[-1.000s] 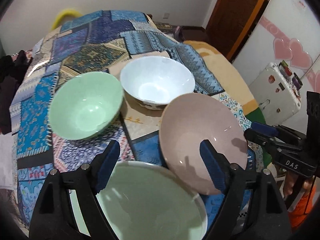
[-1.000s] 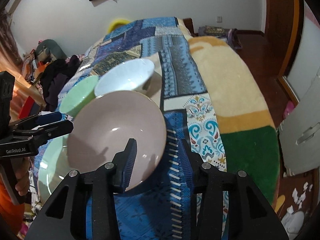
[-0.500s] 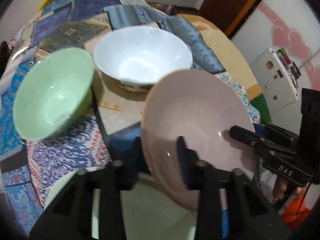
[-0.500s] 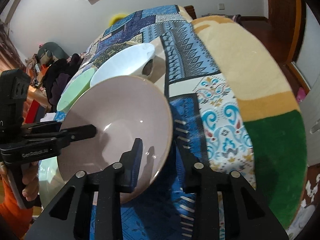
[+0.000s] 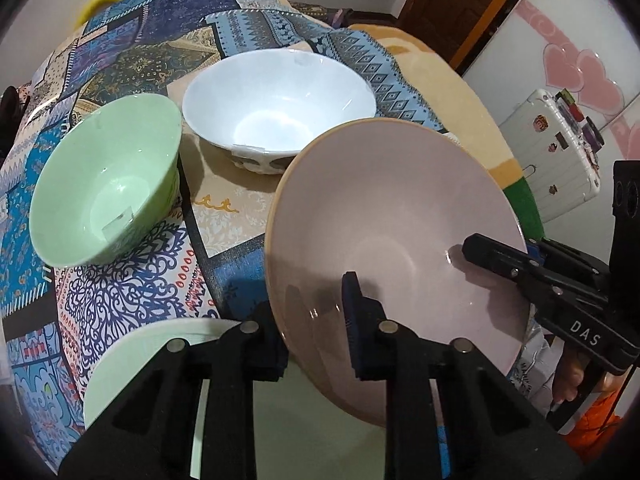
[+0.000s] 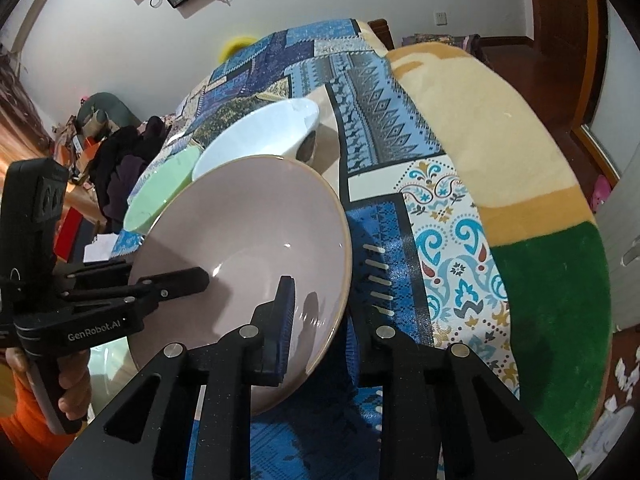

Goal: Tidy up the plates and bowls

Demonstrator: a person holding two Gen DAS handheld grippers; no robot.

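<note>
A pink plate (image 5: 392, 216) is tilted above the patterned cloth, its near edge over a pale green plate (image 5: 160, 360). My left gripper (image 5: 310, 300) has its jaws closing on the pink plate's near rim, one finger inside the plate and one behind it. My right gripper (image 6: 322, 304) is shut on the opposite rim of the pink plate (image 6: 248, 240). Each gripper shows in the other's view: the right gripper (image 5: 492, 252) and the left gripper (image 6: 192, 278). A green bowl (image 5: 108, 184) and a white bowl (image 5: 276, 108) stand upright behind the plate.
The patterned cloth (image 5: 132, 280) covers a rounded surface that falls off to a beige and green blanket (image 6: 520, 184). A white suitcase (image 5: 552, 160) stands on the right by a wooden door. Dark clothes (image 6: 124, 160) are piled at the left. A person's hand (image 6: 72, 396) holds the left gripper.
The left gripper's wide jaws came down and closed on the pink plate's near rim. The right jaws narrowed on the other rim. The plate has tipped up.
</note>
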